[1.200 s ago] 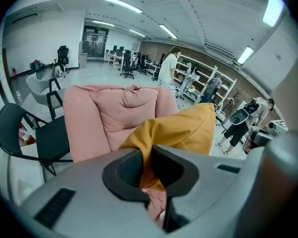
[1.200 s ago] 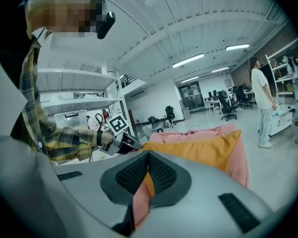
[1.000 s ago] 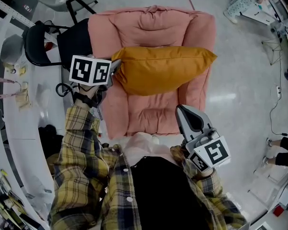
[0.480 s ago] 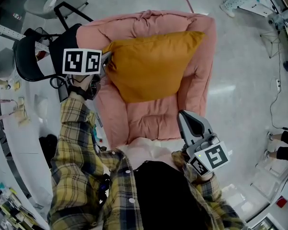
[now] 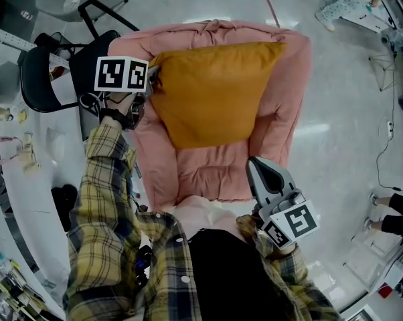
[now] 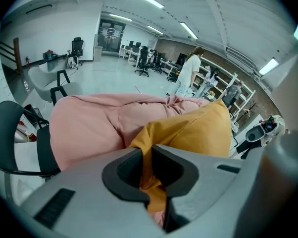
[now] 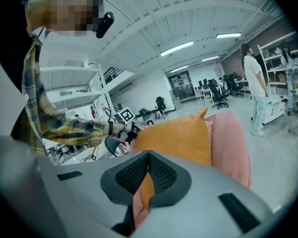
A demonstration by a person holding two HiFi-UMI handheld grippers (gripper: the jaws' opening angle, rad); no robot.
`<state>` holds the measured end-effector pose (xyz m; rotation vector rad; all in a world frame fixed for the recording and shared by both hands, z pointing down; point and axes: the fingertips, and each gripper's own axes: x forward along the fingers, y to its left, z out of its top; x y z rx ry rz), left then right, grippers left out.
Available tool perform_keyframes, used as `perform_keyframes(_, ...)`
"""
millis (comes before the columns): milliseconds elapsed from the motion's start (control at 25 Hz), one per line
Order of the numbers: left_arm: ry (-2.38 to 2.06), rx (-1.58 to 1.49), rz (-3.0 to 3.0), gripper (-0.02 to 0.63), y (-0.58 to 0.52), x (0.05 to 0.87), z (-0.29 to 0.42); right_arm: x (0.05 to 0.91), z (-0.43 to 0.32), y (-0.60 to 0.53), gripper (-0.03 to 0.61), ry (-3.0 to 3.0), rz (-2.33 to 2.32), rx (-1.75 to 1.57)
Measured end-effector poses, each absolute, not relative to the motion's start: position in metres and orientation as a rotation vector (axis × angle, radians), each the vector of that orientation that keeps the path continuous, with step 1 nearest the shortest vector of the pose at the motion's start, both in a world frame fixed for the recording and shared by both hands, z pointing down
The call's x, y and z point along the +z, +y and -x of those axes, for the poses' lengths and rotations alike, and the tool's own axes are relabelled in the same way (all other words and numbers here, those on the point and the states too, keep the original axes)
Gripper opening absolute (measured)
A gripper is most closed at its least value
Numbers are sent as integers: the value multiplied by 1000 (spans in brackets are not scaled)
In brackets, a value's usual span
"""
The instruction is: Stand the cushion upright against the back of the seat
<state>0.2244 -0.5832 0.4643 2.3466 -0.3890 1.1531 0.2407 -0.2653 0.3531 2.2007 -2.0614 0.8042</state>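
Mustard cushion [image 5: 211, 89] near upright, tilted, leaning vs backrest of pink padded seat [image 5: 208, 172]; lower corner on seat pad.

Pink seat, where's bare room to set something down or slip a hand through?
Free: the front of the seat pad, between the orange cushion and the front lip. Crowded: the back, filled by the cushion, and its left corner, where the left gripper clamps it. The right gripper hangs at the front right.
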Motion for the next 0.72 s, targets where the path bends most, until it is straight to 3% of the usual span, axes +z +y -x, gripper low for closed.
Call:
perform_keyframes(240,-420,1028,-2346,58,-588,457,-219,352,-239,-266,18,-2072,-2191,799)
perform_keyframes(560,-557,894,-2378,182,-612,427,-196,346,-232,-257,18,-2074,-2203,772)
perform_keyframes(720,-578,796,-2407,187,-607,401,-184,340,-227,-248,18,-2088,-2208,741)
